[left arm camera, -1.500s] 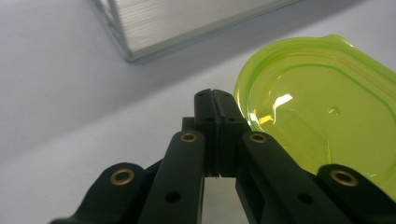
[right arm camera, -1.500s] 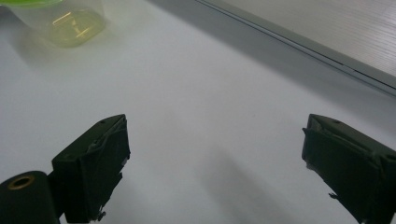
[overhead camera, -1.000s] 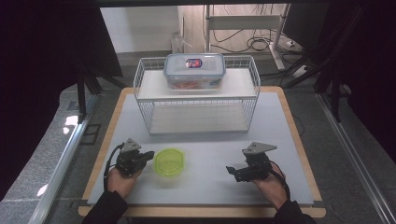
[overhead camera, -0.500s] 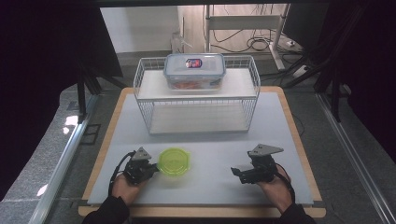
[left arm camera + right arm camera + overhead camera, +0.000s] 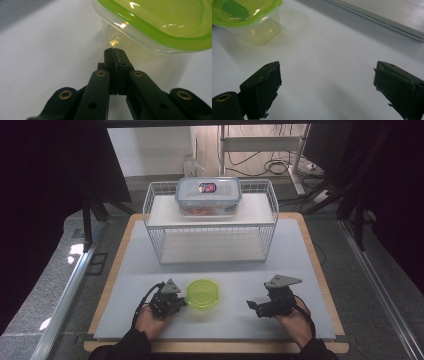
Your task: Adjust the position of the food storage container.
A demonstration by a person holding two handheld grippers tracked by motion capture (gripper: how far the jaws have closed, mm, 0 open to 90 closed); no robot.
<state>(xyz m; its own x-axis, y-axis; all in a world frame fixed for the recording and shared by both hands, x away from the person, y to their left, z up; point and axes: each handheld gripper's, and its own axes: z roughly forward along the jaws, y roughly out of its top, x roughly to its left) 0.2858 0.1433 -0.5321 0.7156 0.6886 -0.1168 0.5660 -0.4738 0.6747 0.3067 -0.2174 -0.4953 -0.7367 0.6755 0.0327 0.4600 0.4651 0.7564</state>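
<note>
Green-lidded container (image 5: 202, 293) near the front edge of the surface (image 5: 225, 262), a little left of its middle, upright on its base with the lid facing up. Clear walls below a lime-green lid; rounded outline from above, so no marked long axis and no clear heading. In the left gripper view (image 5: 160, 22) close ahead and to the upper right of the jaws; in the right gripper view (image 5: 247, 15) farther off at the upper left, well apart from those jaws.

Left gripper (image 5: 181, 303) just beside the container's left side, jaws pressed together with nothing between them, tips pointing toward the clear wall under the lid's rim; touching or just short of it, hard to tell. Same jaws in the left gripper view (image 5: 115, 53) low over the white surface. Right gripper (image 5: 252, 306) toward the front right of the surface, well apart from the container, jaws spread wide and empty, pointing left toward it; bare surface between the two pads (image 5: 264, 85) in the right gripper view.

Wire rack (image 5: 210, 227) across the back half of the surface, well behind the container, with a white shelf on top. Blue-lidded box (image 5: 208, 194) on that shelf, near its middle. Nothing between either gripper and the container.
</note>
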